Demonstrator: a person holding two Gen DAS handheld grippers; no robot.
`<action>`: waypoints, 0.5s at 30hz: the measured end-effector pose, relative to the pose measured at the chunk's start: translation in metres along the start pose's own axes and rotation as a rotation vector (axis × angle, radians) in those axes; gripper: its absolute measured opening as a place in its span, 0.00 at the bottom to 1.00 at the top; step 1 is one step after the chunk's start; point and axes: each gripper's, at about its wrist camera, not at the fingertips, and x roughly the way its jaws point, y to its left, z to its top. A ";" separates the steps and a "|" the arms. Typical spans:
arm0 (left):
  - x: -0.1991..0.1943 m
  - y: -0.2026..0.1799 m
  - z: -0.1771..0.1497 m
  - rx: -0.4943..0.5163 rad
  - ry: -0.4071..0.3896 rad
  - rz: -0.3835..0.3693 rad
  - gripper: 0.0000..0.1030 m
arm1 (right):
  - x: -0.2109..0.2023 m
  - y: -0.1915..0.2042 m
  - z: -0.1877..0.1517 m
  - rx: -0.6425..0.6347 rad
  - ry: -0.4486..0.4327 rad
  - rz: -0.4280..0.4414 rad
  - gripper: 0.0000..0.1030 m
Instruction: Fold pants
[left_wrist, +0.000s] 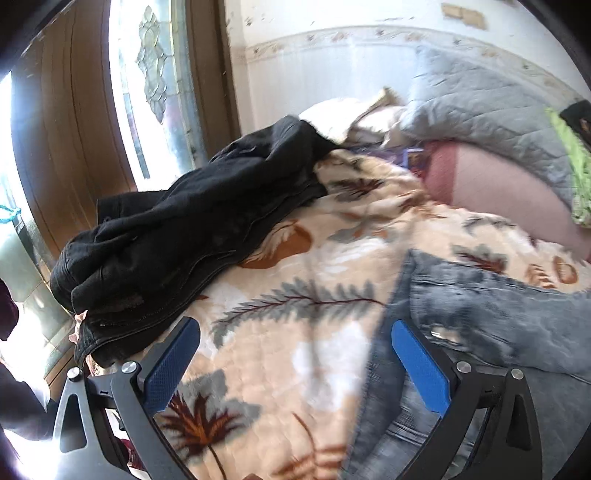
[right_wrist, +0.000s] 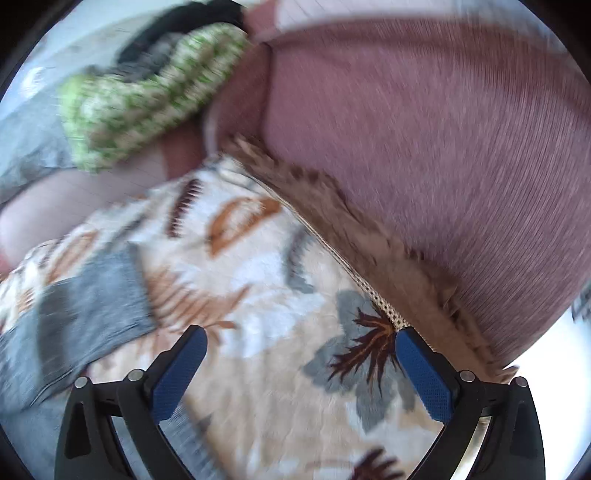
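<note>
Grey-blue jeans (left_wrist: 491, 325) lie on a cream leaf-print blanket (left_wrist: 295, 266) at the lower right of the left wrist view. My left gripper (left_wrist: 295, 332) is open above the blanket, its right finger over the jeans' edge, nothing between the pads. In the blurred right wrist view the jeans (right_wrist: 74, 314) lie at the lower left. My right gripper (right_wrist: 301, 338) is open over the blanket (right_wrist: 258, 277), with the jeans beside and under its left finger. Black pants (left_wrist: 177, 229) lie crumpled on the blanket's left side.
A pink pillow (right_wrist: 424, 155) and a green-patterned cloth (right_wrist: 140, 96) lie past the blanket. A grey quilted pillow (left_wrist: 487, 103) leans on the white wall. A wooden door frame with patterned glass (left_wrist: 147, 74) stands at left, beyond the bed's edge.
</note>
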 end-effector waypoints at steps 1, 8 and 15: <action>-0.021 -0.015 -0.003 0.006 -0.004 -0.035 1.00 | -0.025 0.012 -0.003 -0.036 -0.022 0.050 1.00; -0.097 -0.121 -0.053 0.104 0.085 -0.335 1.00 | -0.128 0.109 -0.060 -0.245 -0.036 0.345 1.00; -0.126 -0.152 -0.086 0.155 0.094 -0.375 1.00 | -0.155 0.141 -0.114 -0.282 -0.035 0.422 1.00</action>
